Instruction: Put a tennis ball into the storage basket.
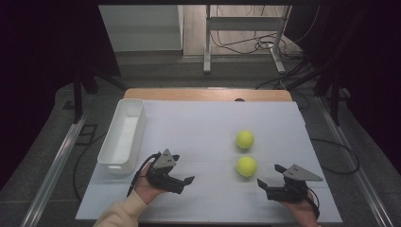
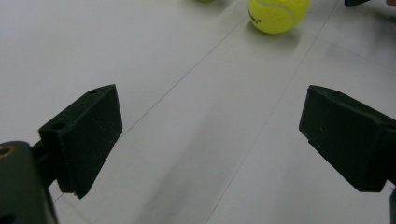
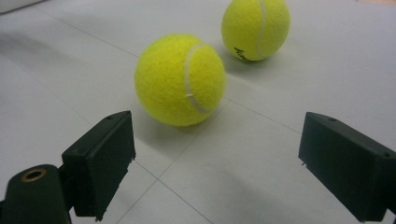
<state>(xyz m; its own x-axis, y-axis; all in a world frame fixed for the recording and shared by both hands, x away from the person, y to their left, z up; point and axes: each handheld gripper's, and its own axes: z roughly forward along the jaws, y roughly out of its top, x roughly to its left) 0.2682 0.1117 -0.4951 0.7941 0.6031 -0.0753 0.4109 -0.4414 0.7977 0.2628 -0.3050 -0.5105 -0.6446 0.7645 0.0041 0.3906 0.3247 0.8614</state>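
The nearer tennis ball (image 1: 247,166) lies on the white table (image 1: 198,127) right of the high view's centre, with the second ball (image 1: 245,139) just above it, apart. The right gripper (image 1: 270,176), lower right, has its jaws spread wide, near the nearer ball without touching. The left gripper (image 1: 183,171), lower centre-left, is also spread wide and empty. A white bin (image 1: 122,135) stands at the left.
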